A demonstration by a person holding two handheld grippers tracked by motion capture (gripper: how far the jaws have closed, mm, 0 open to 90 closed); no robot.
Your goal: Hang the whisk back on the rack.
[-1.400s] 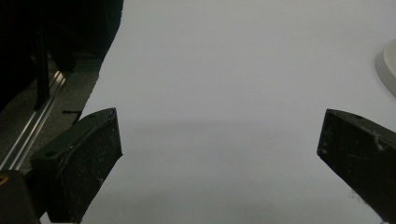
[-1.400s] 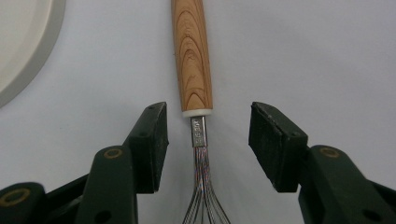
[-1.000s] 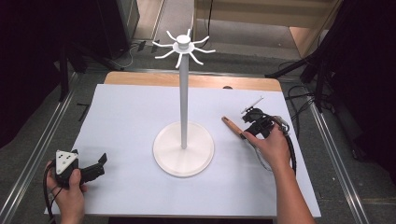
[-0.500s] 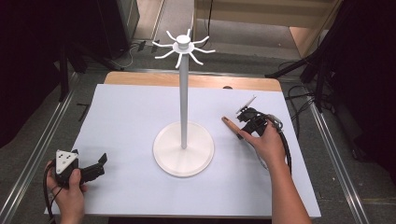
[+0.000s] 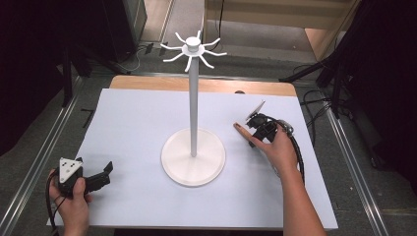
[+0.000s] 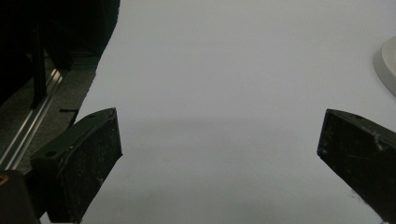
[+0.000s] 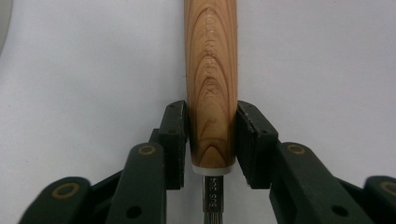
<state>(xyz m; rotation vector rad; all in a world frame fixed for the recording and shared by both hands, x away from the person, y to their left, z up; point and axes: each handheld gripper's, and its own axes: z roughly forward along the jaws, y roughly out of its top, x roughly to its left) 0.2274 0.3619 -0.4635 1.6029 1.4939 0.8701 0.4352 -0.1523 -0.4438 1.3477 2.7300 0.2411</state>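
— At far left, near the front edge of the white counter point(image 5: 147, 113)?
— Left hand-held gripper point(image 5: 105, 173), cradled in a hand, lying low and pointed toward the middle. Jaws wide apart, with bare counter between them in the left gripper view and nothing held.

— And just right of that?
— White mug tree point(image 5: 193, 147), standing upright near the centre of the counter. Broad round base, slim pole, a ring of curved hooks at the top. Edge of the base visible at the right border of the left gripper view.

— Further right?
— Wooden handle point(image 7: 210, 88) of a utensil, lying flat on the counter just right of the mug tree's base, apart from it. Pale grain, a white collar and a stamped metal shank point(image 7: 214, 200) at the near end in the right gripper view. Tip of the handle aimed toward the mug tree in the high view.

— State of the grip there?
— Right hand-held gripper point(image 5: 255, 129) clamped on the wooden handle, jaws having just been closing, both pads point(image 7: 175, 140) pressed against the sides close to the collar. Hand wrapped over the body, cable trailing back along the forearm.

— Handle off the surface?
— Cannot tell; close to the counter or resting on it.
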